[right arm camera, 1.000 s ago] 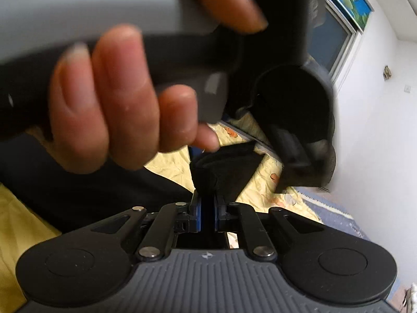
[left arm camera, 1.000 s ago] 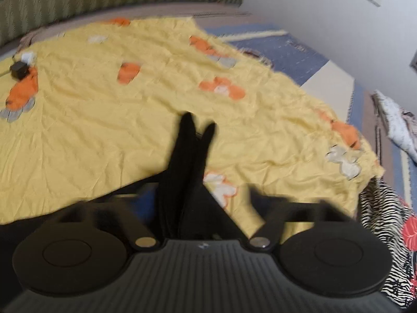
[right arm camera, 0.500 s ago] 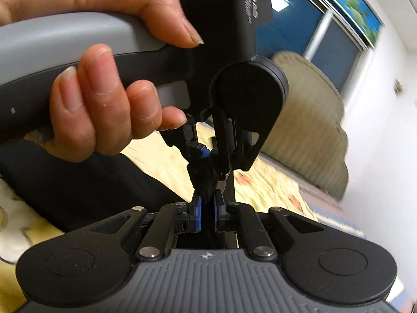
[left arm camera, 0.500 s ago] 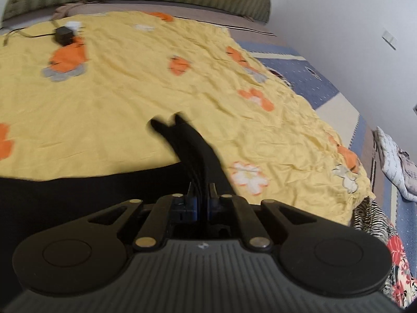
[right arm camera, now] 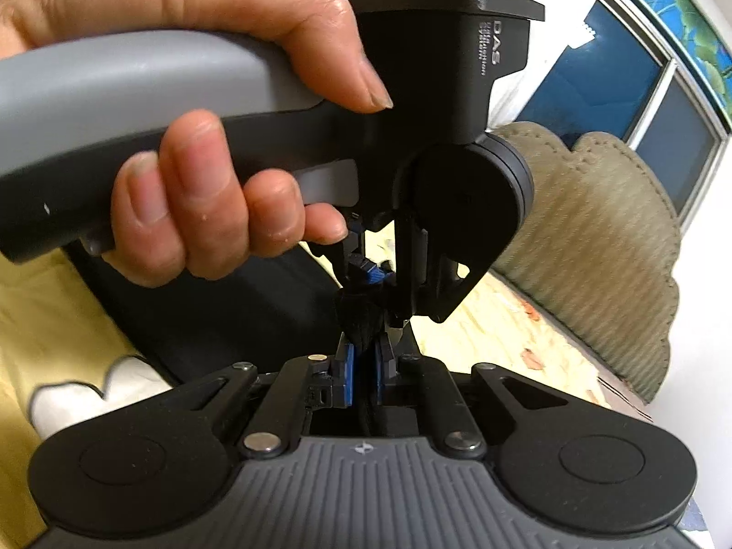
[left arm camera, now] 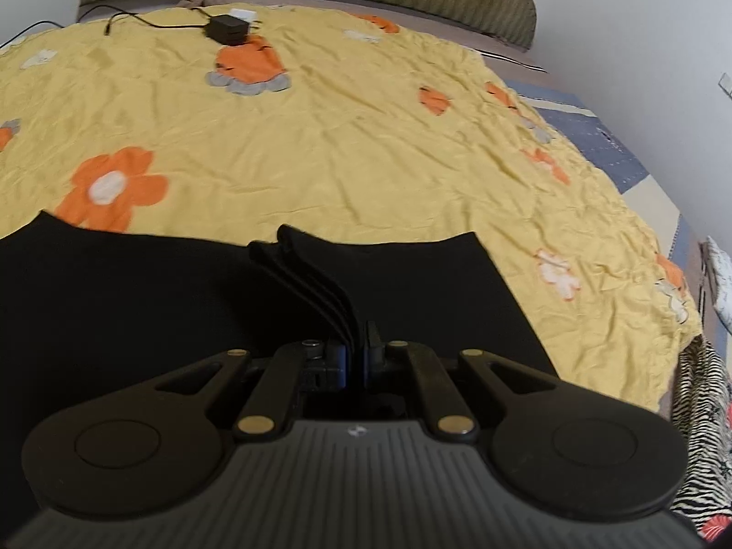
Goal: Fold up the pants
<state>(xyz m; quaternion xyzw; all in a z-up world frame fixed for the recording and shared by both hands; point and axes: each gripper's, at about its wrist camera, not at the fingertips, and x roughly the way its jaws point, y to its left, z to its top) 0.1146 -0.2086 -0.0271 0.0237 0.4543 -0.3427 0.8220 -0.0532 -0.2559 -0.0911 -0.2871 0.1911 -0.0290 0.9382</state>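
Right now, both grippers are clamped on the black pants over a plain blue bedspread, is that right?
Not quite: the bedspread is yellow with orange flowers, as the left wrist view shows. Both the left gripper and the right gripper are indeed clamped on the black pants.

My left gripper (left arm camera: 356, 343) clamped on a bunched edge of the black fabric pants (left arm camera: 137, 302), lying on the yellow orange-flowered bedsheet (left arm camera: 366, 146), black power adapter (left arm camera: 226, 29) far off.

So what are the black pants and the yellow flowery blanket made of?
The black pants look like soft, matte knit cloth: they bunch into thin layers in the left gripper and show no shine. The yellow blanket looks like thin woven cotton, matte and finely wrinkled. I can't be sure of either fibre.
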